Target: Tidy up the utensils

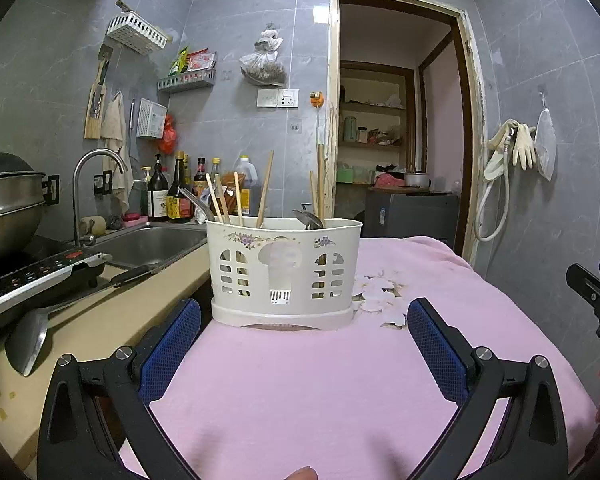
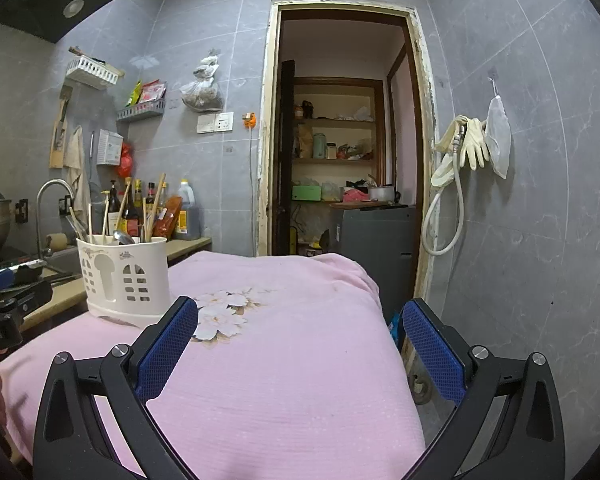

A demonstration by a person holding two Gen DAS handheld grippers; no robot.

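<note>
Both grippers' jaws gape empty; the utensil holder (image 1: pixel 284 272) hides its chopsticks' (image 1: pixel 266 188) lower ends.

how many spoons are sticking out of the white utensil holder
2 visible. One spoon leans out at the left end of the utensil holder; another spoon sits right of centre beside the chopsticks. Others may be hidden inside.

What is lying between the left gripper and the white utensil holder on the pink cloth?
Nothing. In the left wrist view, only bare pink cloth lies between the open left gripper and the utensil holder; the flower print is off to the right.
</note>
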